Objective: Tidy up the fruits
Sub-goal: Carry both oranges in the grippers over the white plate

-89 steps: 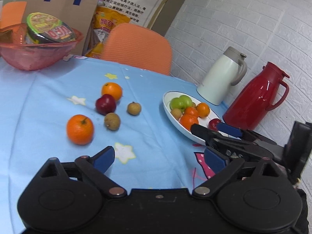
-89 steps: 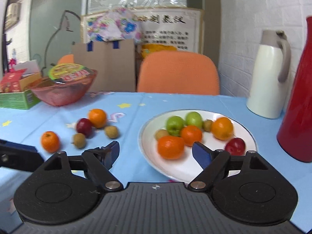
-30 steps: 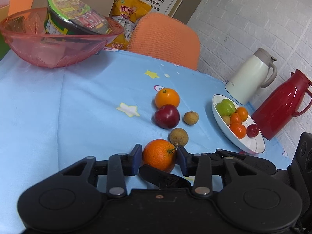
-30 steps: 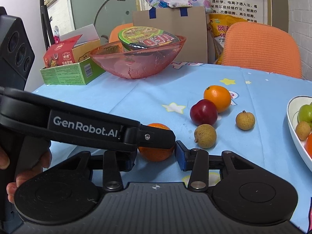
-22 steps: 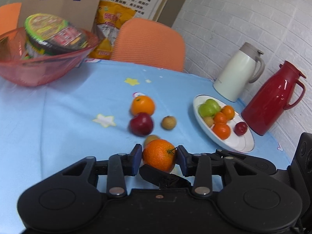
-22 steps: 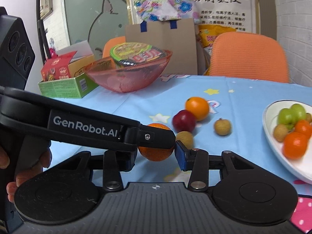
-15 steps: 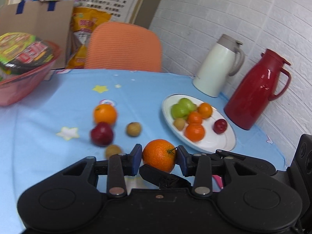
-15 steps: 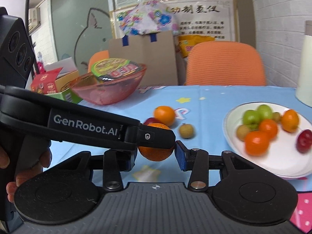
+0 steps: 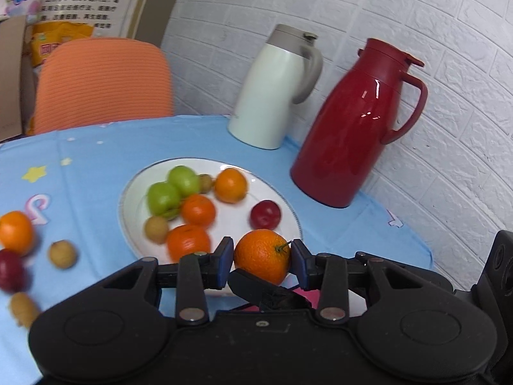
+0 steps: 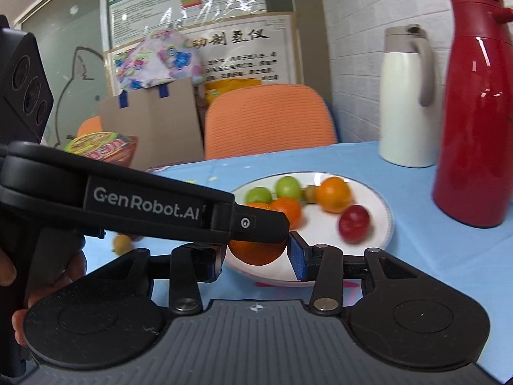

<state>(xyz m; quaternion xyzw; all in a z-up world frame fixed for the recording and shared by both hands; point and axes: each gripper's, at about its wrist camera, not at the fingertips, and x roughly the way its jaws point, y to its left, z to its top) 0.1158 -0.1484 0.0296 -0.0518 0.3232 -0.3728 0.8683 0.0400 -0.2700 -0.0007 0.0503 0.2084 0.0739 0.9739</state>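
Observation:
One orange (image 9: 260, 253) hangs in the air just above the near rim of the white plate (image 9: 128, 199), and both grippers hold it. My left gripper (image 9: 261, 256) has its blue pads pressed on the orange's two sides. My right gripper (image 10: 256, 253) grips the same orange (image 10: 253, 256) crosswise, with one of the left gripper's fingers (image 10: 160, 205) lying across the top of it. The plate (image 10: 383, 221) carries two green apples, several oranges, a red plum and small brown longans. Loose on the blue cloth at the left lie an orange (image 9: 14, 232), a longan (image 9: 62, 253) and a red fruit (image 9: 11, 274).
A red jug (image 9: 349, 134) and a white jug (image 9: 272, 89) stand behind the plate by the brick wall. An orange chair (image 9: 99, 83) is at the table's far side. A pink bowl with a noodle cup (image 10: 105, 147) sits far left. A person's hand (image 10: 75, 266) grips the left handle.
Both grippers have carried the orange together from the loose fruit over to the plate's near rim. The loose fruit has slid to the left edge, the jugs have grown closer.

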